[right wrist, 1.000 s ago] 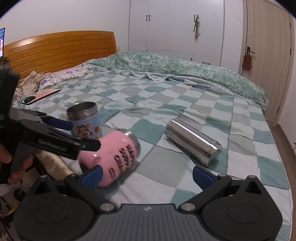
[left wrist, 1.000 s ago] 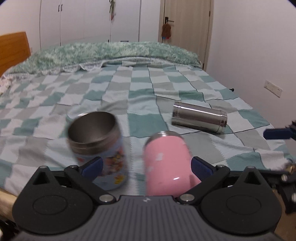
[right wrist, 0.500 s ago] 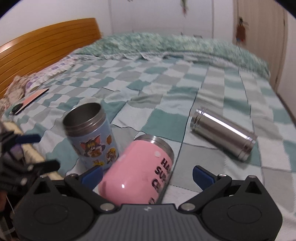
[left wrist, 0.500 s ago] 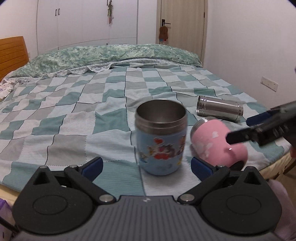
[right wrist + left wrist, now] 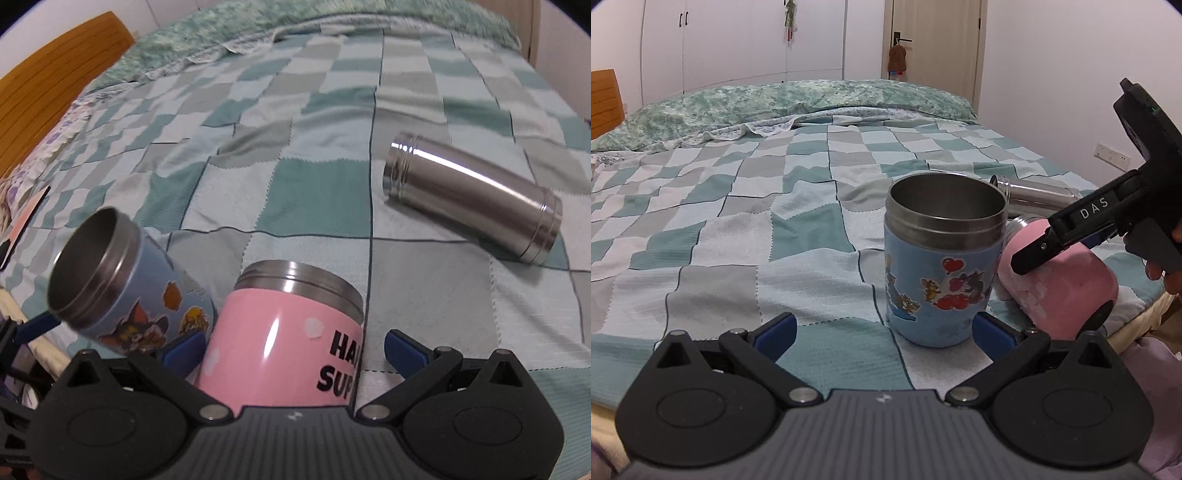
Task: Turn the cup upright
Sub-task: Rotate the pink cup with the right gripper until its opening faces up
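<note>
Left wrist view: the blue cup point(image 5: 943, 264) stands upright on the checked bed point(image 5: 738, 229), mouth up, cartoon stickers facing the lens. It sits just ahead of the left gripper point(image 5: 882, 330), toward the right-hand finger, and the jaws are spread wide with nothing between them — no contact with the cup. Just beside it lies the pink cup point(image 5: 1058, 286), on its side near the bed's edge, and the right gripper point(image 5: 1067, 258) straddles it, one black finger over the top of the pink body, another showing low at its base.

Right wrist view: pink cup point(image 5: 284, 339) lies right between the right gripper point(image 5: 293, 347) fingers, steel rim pointing away, black lettering on its side. Jaws are wide, with a gap showing at the right-hand pad; whether the left-hand pad touches the cup I cannot tell. Blue cup point(image 5: 122, 284) is next to it on the left. Steel flask point(image 5: 472, 197) lies on its side farther out on the bed point(image 5: 314, 140), well apart from both cups.
</note>
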